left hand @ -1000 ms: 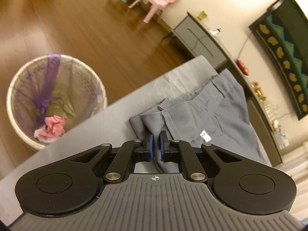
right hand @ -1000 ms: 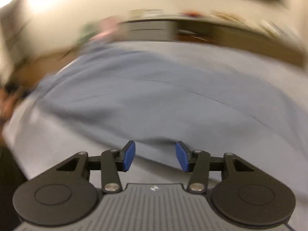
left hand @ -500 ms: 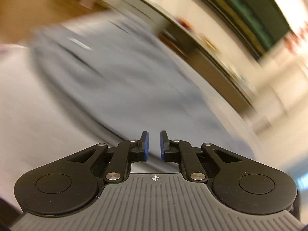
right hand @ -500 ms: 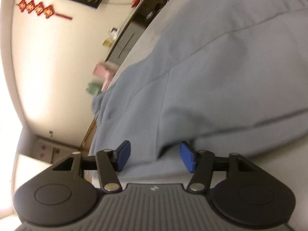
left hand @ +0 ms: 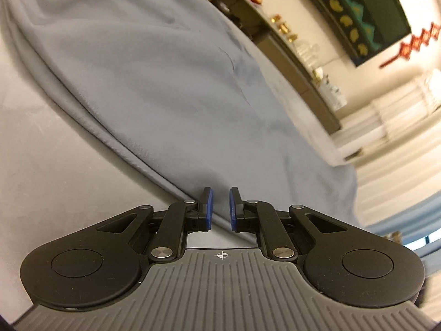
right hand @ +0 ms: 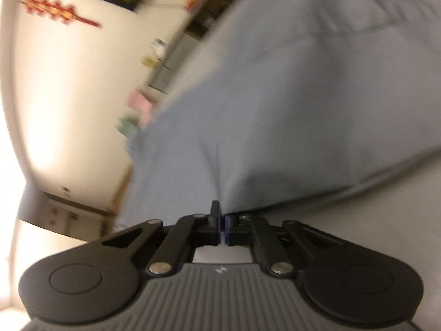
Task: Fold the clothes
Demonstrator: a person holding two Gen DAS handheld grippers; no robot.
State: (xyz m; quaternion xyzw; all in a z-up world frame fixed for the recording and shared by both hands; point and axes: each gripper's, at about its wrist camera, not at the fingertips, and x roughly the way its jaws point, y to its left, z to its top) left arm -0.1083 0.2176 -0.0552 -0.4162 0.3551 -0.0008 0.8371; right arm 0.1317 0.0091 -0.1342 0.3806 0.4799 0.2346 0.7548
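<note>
I have the grey trousers [left hand: 171, 82] spread across the grey table [left hand: 55, 171], their long folded edge running diagonally in front of my left tool [left hand: 219, 209]. That tool sits at the edge with its blue pads [left hand: 208, 207] a narrow gap apart; the cloth edge crosses just under and behind them, and I see no fabric pinched, so I read it as all but closed and empty. In the right wrist view, my right tool [right hand: 222, 227] has just snapped closed, pads nearly meeting, and the trousers [right hand: 303, 96] rise from the tips in a tented ridge, which I take as a pinch on the hem or edge of the cloth. The view is blurred, so how much fabric is caught I cannot say.

I judge the step in hand to be taking hold of the near edge with both tools, ahead of carrying it over for the next fold. The right side looks ready; the left is not.

The next move calls for opening the left tool, sliding its lower pad under the folded edge so every layer is caught, and closing firmly. Both tools then need to lift together and level, or the trousers will skew. A cabinet [left hand: 289, 63] and a dark wall hanging [left hand: 358, 8] lie beyond the table, well apart from the work.
</note>
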